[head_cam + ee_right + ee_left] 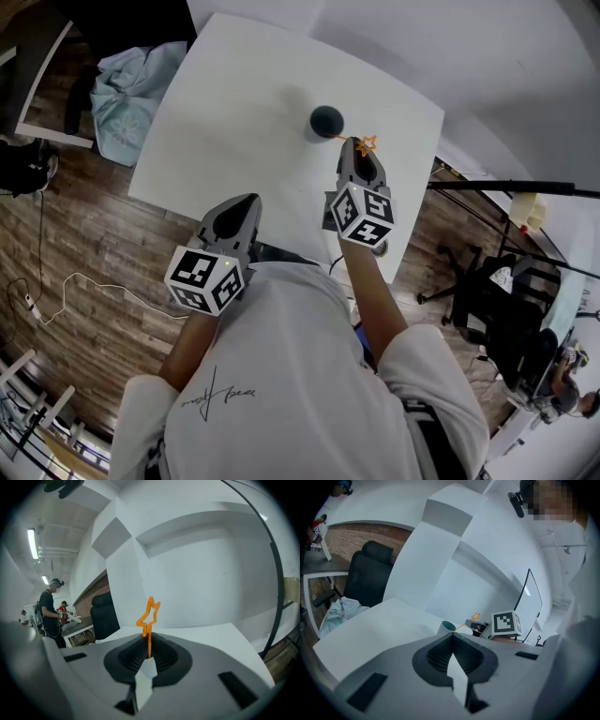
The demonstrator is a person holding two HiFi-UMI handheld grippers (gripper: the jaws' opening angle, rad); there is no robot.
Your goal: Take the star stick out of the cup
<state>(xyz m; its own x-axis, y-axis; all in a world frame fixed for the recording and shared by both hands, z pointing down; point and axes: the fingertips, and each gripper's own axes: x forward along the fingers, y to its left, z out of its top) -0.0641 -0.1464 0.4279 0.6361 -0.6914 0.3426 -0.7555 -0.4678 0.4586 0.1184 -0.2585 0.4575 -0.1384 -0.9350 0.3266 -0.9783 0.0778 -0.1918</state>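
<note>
Right tool pinching the star stick beside the cup.
The orange star stick (149,616) is standing between the jaws of the right tool (149,644), which are pressing together on its shaft. Its star head is rising above the tips, and its lower end is slanting down to the rim of the cup (326,120), just ahead and left of that tool on the white bench (234,103). The left tool (452,638) is hovering behind and to the left, jaws pressed together on nothing.
</note>
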